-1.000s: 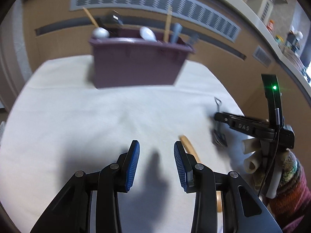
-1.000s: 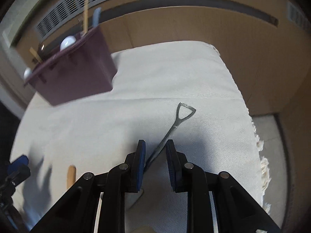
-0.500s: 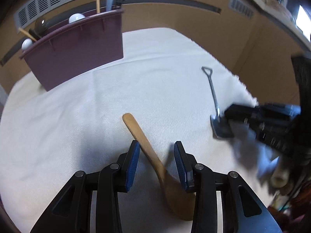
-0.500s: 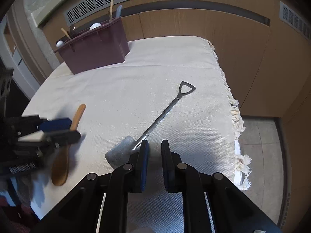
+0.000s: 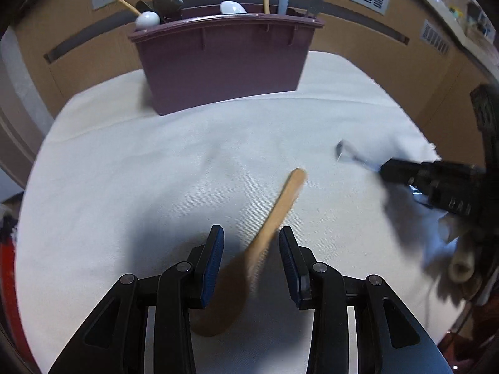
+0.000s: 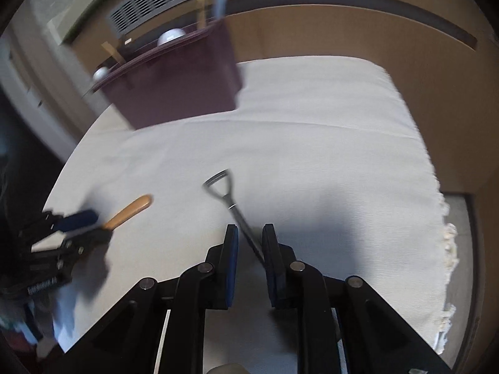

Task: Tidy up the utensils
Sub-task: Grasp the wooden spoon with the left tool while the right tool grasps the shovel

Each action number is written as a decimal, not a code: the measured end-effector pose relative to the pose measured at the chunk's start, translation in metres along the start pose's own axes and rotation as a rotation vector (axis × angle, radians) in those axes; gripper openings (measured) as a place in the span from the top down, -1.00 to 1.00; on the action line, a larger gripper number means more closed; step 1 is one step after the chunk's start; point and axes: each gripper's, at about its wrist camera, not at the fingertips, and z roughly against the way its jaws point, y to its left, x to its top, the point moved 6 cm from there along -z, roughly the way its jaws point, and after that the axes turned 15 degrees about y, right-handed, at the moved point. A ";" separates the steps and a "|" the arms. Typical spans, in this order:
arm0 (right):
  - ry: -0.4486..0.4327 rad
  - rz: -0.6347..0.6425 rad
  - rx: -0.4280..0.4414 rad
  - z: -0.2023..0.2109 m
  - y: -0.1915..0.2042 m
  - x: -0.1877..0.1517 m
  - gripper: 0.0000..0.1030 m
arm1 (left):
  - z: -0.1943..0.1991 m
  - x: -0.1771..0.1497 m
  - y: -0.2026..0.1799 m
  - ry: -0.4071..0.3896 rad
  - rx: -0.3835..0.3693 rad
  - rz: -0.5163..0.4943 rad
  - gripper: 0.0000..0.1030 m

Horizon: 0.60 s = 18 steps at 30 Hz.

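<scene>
The pale wooden spoon (image 5: 274,218) lies on the white cloth (image 5: 156,171) between the left gripper (image 5: 251,249)'s wide-apart fingers, its handle angling far-right toward the maroon plastic utensil caddy (image 5: 224,62), while the right gripper (image 6: 249,249)'s narrow jaws, just opening, straddle the shovel-shaped metal spoon (image 6: 232,202).

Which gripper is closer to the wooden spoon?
Left. The left gripper has the wooden spoon between its open fingers. The right gripper is off to the side, around the little metal shovel.

On the cloth (image 5: 124,187), the bin (image 5: 224,62) stands at the far side with utensils upright in it. Nearer, the wooden spoon (image 5: 274,215) lies to the left and the small shovel (image 6: 230,202) to its right, apart from each other.
</scene>
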 end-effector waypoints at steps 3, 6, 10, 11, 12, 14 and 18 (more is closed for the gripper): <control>-0.005 0.056 -0.020 0.000 0.011 -0.009 0.68 | -0.006 0.004 -0.020 0.025 -0.023 -0.098 0.26; 0.000 0.060 -0.002 0.003 0.007 -0.018 0.70 | -0.014 0.009 -0.036 0.034 0.030 -0.207 0.27; -0.002 0.037 0.040 0.010 -0.007 -0.030 0.70 | -0.015 0.008 -0.048 0.071 0.012 -0.260 0.28; -0.004 0.041 0.039 0.013 -0.009 -0.035 0.70 | -0.015 0.007 -0.049 0.080 0.014 -0.271 0.28; -0.004 0.049 0.034 0.015 -0.011 -0.037 0.70 | -0.015 0.006 -0.049 0.090 0.015 -0.279 0.28; -0.016 0.073 0.011 0.025 -0.014 -0.044 0.70 | -0.014 0.005 -0.045 0.108 0.017 -0.274 0.28; -0.067 0.062 -0.055 0.050 -0.025 -0.056 0.70 | -0.011 0.005 -0.023 0.079 0.081 -0.185 0.27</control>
